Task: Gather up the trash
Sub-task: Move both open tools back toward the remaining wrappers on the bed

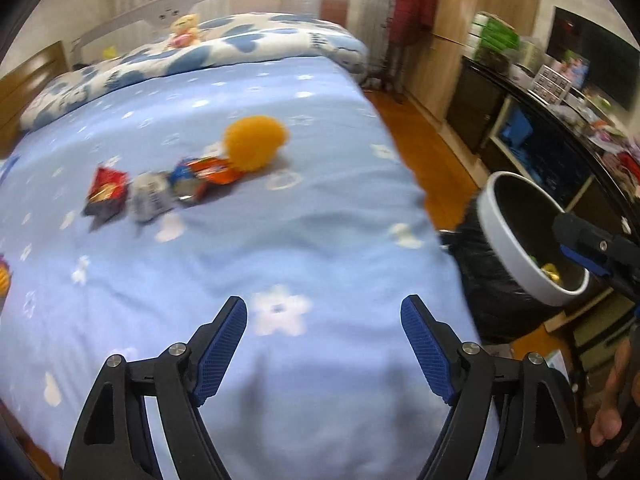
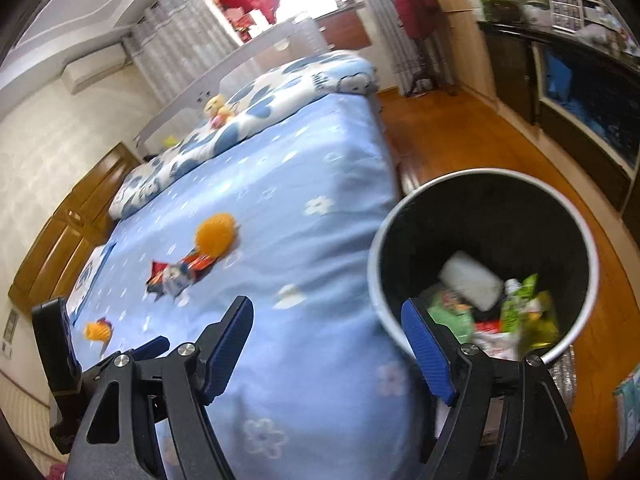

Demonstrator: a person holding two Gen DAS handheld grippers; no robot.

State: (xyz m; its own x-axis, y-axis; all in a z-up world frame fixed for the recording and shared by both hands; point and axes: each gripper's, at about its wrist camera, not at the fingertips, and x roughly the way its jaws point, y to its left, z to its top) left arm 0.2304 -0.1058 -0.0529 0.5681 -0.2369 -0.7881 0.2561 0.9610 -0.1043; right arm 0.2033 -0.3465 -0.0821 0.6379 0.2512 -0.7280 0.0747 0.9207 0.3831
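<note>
Several snack wrappers lie mid-bed on the blue flowered sheet [image 1: 320,208]: a red one [image 1: 106,194], a silver-grey one [image 1: 152,196] and an orange-and-blue one [image 1: 208,176], beside an orange fluffy ball [image 1: 254,142]. My left gripper [image 1: 324,312] hangs open over the sheet's near part, well short of them, with nothing between its blue pads. My right gripper [image 2: 328,312] is open and empty too, straddling the bed edge and the rim of the white bin [image 2: 376,276]. The black-lined bin holds a white pack [image 2: 472,284] and green and yellow wrappers [image 2: 528,312]. The wrapper cluster [image 2: 176,276] shows here too.
The white bin [image 1: 496,240] stands on the wood floor [image 1: 432,160] right of the bed. Another small orange item [image 2: 98,330] lies near the bed's left side. A folded quilt [image 1: 240,48] with a plush toy [image 1: 184,30] sits at the far end. Dark cabinets [image 1: 540,152] line the right wall.
</note>
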